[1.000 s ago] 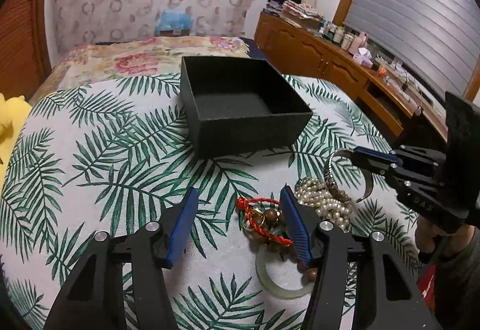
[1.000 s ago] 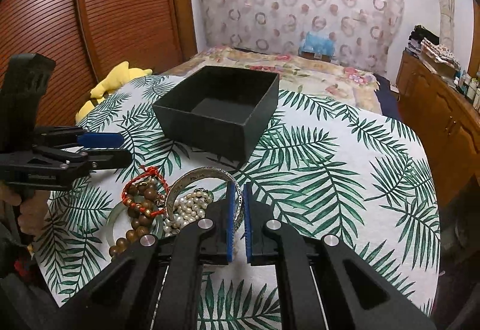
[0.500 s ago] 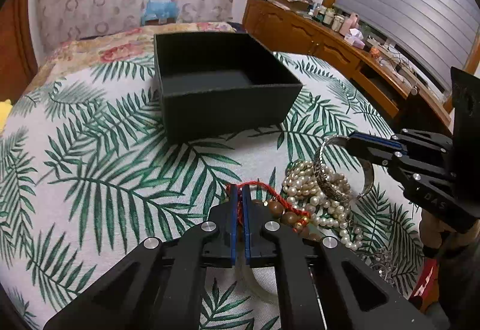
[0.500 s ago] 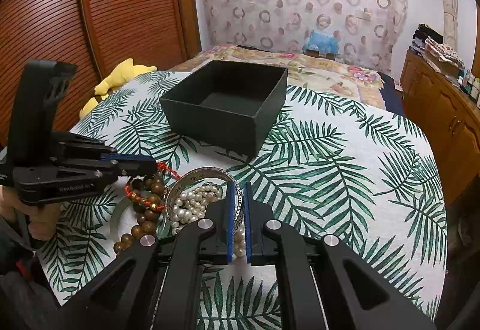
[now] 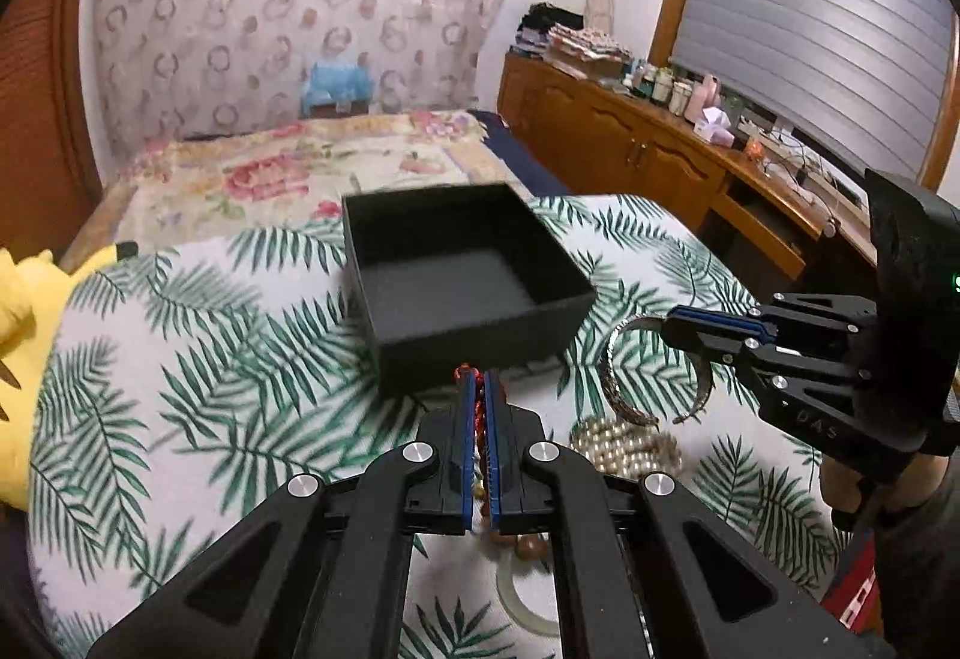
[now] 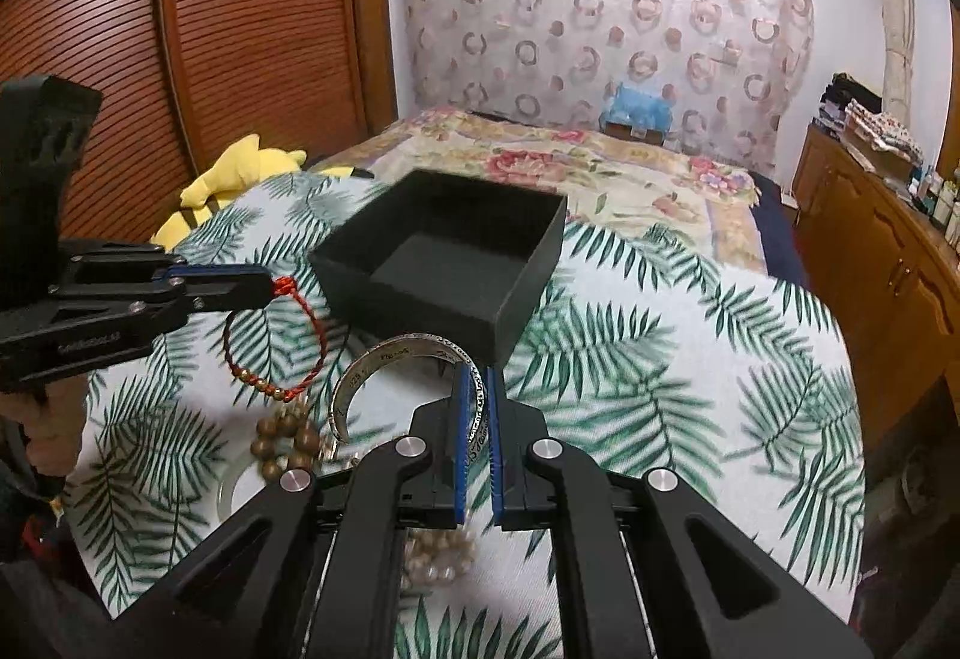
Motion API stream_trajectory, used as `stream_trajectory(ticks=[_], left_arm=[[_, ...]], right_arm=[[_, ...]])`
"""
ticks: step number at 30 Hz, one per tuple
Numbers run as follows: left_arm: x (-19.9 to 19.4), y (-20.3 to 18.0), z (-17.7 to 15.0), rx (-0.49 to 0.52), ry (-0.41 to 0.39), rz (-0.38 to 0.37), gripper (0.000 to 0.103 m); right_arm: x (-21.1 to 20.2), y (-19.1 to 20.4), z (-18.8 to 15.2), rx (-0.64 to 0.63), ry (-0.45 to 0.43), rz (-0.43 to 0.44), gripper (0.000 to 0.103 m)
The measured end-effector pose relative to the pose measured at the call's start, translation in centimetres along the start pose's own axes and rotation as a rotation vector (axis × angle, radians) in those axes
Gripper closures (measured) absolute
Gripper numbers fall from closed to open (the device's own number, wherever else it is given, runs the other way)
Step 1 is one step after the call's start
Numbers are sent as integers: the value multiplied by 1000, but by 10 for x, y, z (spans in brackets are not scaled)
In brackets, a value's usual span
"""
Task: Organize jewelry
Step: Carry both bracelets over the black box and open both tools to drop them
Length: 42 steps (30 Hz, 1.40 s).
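Note:
An open black box point(image 5: 480, 353) point(image 6: 420, 311) stands on the palm-leaf tablecloth. My left gripper point(image 5: 480, 383) point(image 6: 264, 287) is shut on a red cord bracelet point(image 5: 478, 410) point(image 6: 317, 330), which dangles in the air near the box's front corner. My right gripper point(image 6: 478, 377) point(image 5: 678, 326) is shut on an engraved silver cuff point(image 6: 384, 359) point(image 5: 618, 389), held above the cloth. Below them lie a pearl bracelet point(image 5: 627, 446) point(image 6: 438, 551), a wooden bead bracelet point(image 6: 288, 440) and a pale jade bangle point(image 5: 522, 596) point(image 6: 231, 485).
A yellow plush toy point(image 5: 12, 311) point(image 6: 240, 173) lies at the table's left edge. Behind the table is a bed with a floral cover point(image 6: 600, 167). A wooden dresser point(image 5: 660, 149) crowded with small items runs along the right.
My left gripper shut on the red cord bracelet and lifted it off the pile. My right gripper raised the silver cuff off the pearls toward the box.

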<state>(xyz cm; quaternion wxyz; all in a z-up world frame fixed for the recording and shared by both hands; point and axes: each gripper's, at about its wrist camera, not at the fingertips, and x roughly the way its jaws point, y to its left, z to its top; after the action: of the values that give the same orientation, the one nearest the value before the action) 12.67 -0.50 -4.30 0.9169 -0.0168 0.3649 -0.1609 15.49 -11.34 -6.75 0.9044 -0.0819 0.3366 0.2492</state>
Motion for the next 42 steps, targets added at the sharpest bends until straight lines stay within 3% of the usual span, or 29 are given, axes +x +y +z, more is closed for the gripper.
stream_trajectory(ticks=[10,17,22,26,38,42], left_arm=[[-7,5,35,23,-62,49,101],[2,15,61,45,-71,105,101],[12,20,73,36,-69,109,101],[19,17,76,40,-61,108,101],[49,10,79,29,-21,92,100],[54,9,73,31,0,98,85]], right_arm=[[22,-5,53,-19,-54,-23,97],[53,3,71,-70,-43,-41,96],[69,5,66,-56,-5,39,93],[69,3,63,-40,-1,52,93],[25,-12,32,-21,-24,23,93],[3,-3,21,-11,-58,37,93]])
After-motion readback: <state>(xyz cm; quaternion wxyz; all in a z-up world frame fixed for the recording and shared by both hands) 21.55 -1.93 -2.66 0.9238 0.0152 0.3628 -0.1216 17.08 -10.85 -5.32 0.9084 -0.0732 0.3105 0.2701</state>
